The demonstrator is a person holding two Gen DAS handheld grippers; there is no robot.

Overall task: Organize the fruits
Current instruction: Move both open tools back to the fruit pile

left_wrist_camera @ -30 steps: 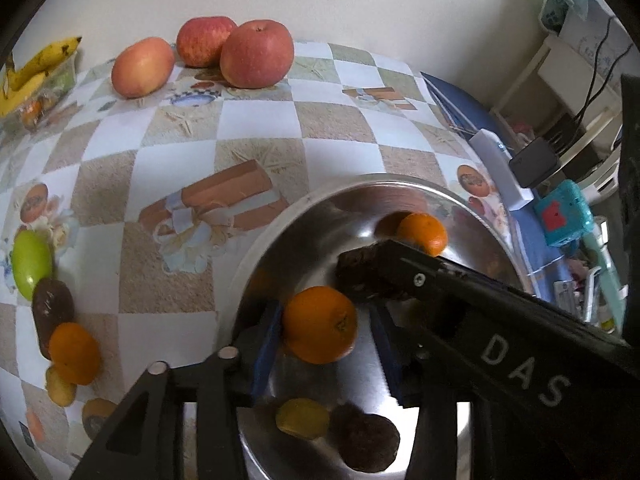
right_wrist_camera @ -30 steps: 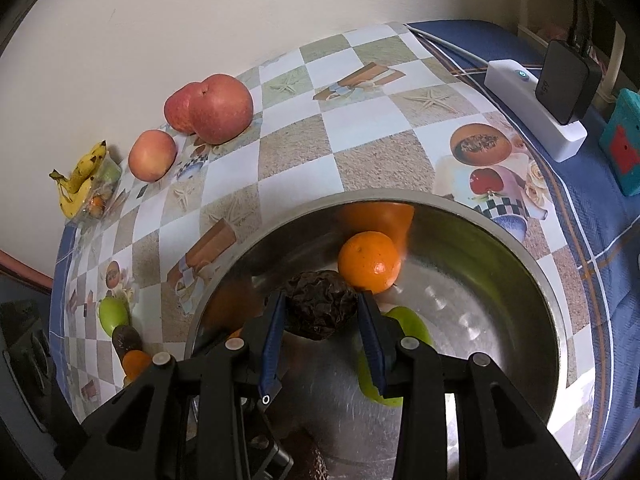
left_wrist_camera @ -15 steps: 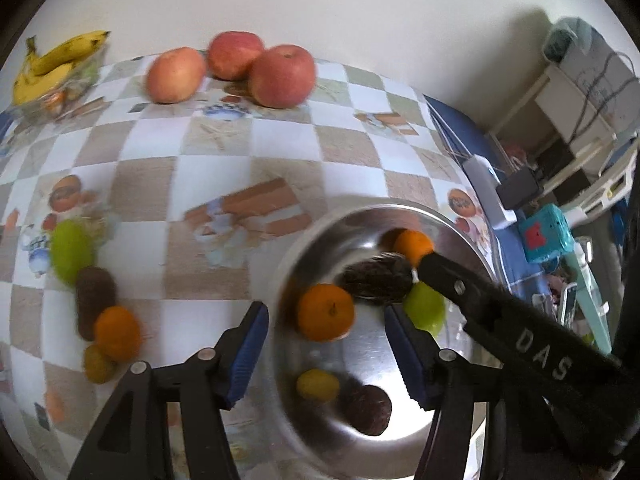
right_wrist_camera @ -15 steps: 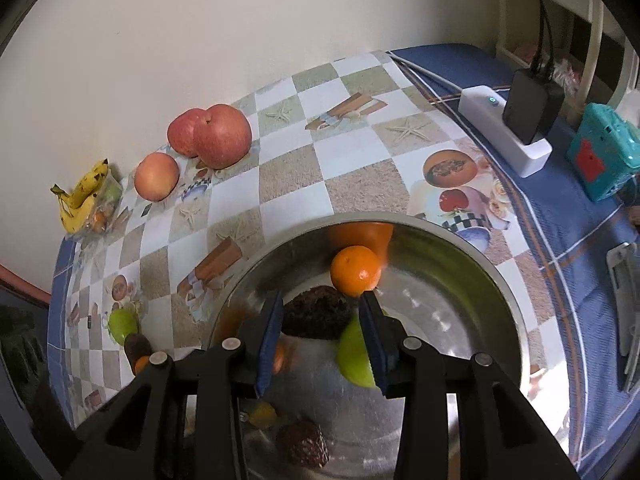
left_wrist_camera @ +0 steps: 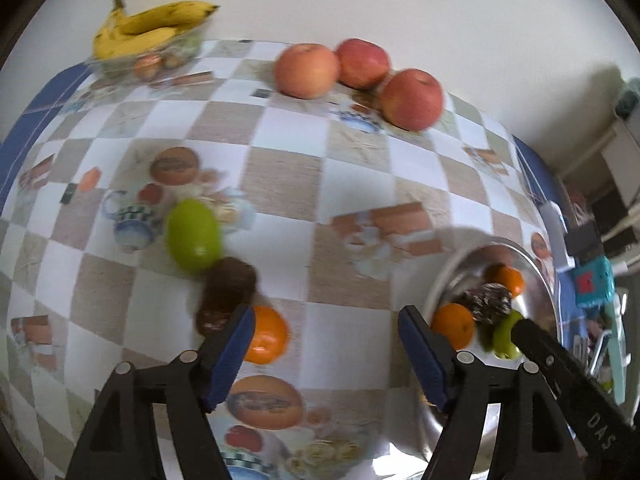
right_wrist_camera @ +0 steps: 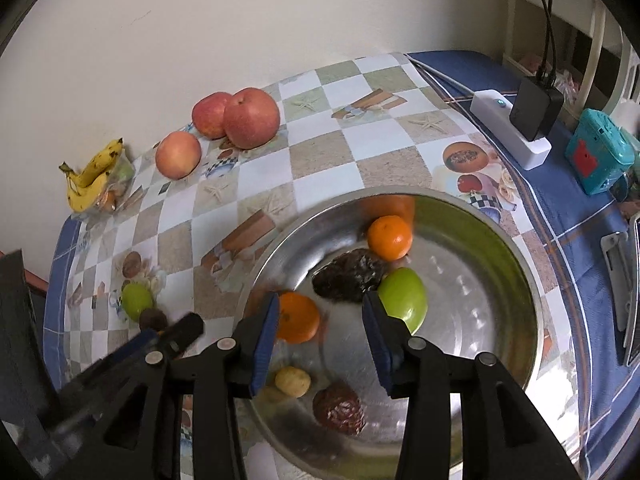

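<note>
A steel bowl (right_wrist_camera: 516, 264) holds two oranges (right_wrist_camera: 389, 237), a green fruit (right_wrist_camera: 404, 295), a dark wrinkled fruit (right_wrist_camera: 349, 275), a small yellow fruit (right_wrist_camera: 293, 381) and a brown fruit (right_wrist_camera: 339, 407). My right gripper (right_wrist_camera: 320, 340) is open and empty above the bowl. My left gripper (left_wrist_camera: 326, 344) is open and empty over the tablecloth, left of the bowl (left_wrist_camera: 536, 268). Near its left finger lie an orange (left_wrist_camera: 266, 334), a dark brown fruit (left_wrist_camera: 228, 288) and a green fruit (left_wrist_camera: 193, 235).
Three apples (left_wrist_camera: 412, 98) and a bunch of bananas (left_wrist_camera: 148, 28) sit along the far wall. A white power strip with a black adapter (right_wrist_camera: 534, 110) and a teal box (right_wrist_camera: 600, 156) lie on the blue cloth to the right.
My right gripper let go of the dark wrinkled fruit in the bowl, opened and pulled back. My left gripper left the orange in the bowl and swung left over the table.
</note>
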